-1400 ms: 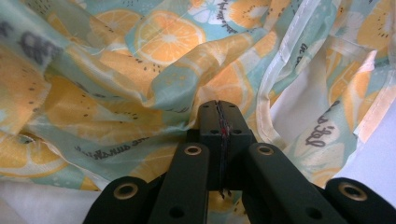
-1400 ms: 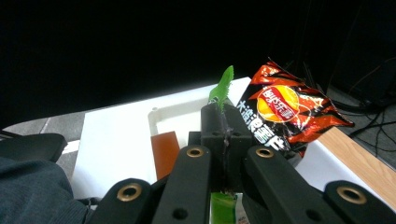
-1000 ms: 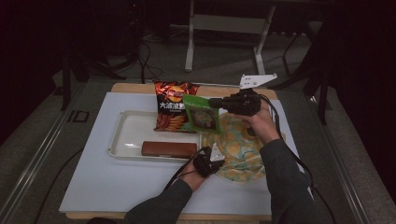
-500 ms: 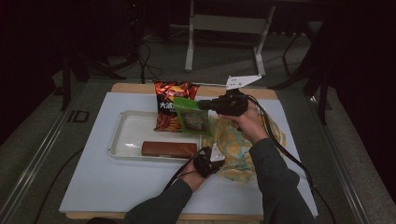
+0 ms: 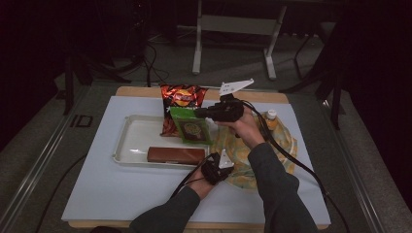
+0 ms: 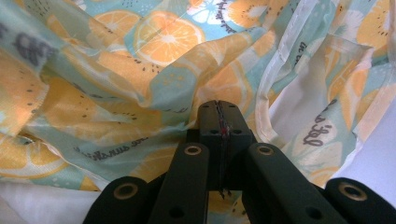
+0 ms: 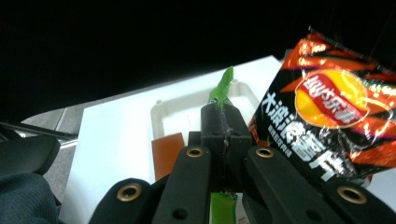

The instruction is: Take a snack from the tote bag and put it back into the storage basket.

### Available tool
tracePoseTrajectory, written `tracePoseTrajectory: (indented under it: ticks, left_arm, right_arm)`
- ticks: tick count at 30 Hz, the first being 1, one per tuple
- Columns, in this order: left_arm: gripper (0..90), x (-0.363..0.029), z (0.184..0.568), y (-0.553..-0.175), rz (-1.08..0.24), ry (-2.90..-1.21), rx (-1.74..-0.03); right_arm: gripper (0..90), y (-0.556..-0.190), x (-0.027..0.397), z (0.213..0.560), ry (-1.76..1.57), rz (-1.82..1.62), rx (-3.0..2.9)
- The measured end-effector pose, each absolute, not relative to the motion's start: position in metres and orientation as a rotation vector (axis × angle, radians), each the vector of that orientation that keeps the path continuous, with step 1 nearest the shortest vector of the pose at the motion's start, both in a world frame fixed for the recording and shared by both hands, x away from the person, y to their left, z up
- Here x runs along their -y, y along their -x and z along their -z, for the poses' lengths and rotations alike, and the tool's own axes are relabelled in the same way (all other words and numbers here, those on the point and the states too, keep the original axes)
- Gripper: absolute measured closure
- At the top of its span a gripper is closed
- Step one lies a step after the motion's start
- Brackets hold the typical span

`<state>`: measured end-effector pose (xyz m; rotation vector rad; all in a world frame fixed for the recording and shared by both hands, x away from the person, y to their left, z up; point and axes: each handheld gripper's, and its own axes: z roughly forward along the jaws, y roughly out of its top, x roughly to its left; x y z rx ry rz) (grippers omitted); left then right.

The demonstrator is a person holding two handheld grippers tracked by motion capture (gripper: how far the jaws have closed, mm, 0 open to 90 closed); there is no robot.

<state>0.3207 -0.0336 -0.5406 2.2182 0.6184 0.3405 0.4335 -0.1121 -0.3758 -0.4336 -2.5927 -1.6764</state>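
My right gripper [image 5: 200, 113] is shut on the top edge of a green snack packet [image 5: 191, 127], which hangs over the right end of the white tray [image 5: 131, 141]. In the right gripper view the jaws [image 7: 224, 116] pinch the green packet [image 7: 223, 86] edge-on. A red and black chip bag [image 5: 180, 97] stands just behind it. A brown bar [image 5: 176, 155] lies in the tray's front. My left gripper [image 5: 224, 162] is shut on the rim of the orange-print fabric bag [image 5: 282, 141]; the left gripper view has that cloth [image 6: 140, 60] pinched at the jaw tips [image 6: 218, 109].
A bottle with a white cap [image 5: 271, 116] sticks out of the fabric bag at its far side. All of this rests on a white board [image 5: 97, 194] over a wooden table. Stand legs and cables lie on the floor behind the table.
My right gripper has carried the green packet leftward, from above the fabric bag to over the tray's right end. The left gripper has stayed put on the bag.
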Motion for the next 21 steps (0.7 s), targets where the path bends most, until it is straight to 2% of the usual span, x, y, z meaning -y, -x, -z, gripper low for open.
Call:
tracePoseTrajectory:
  ticks: [21]
  left_arm:
    - [88.7,0.034,0.541,-0.320,-0.345,-2.219,-0.613]
  right_arm:
    - [90.0,-0.443,0.096,0.408,0.523,1.550,2.653]
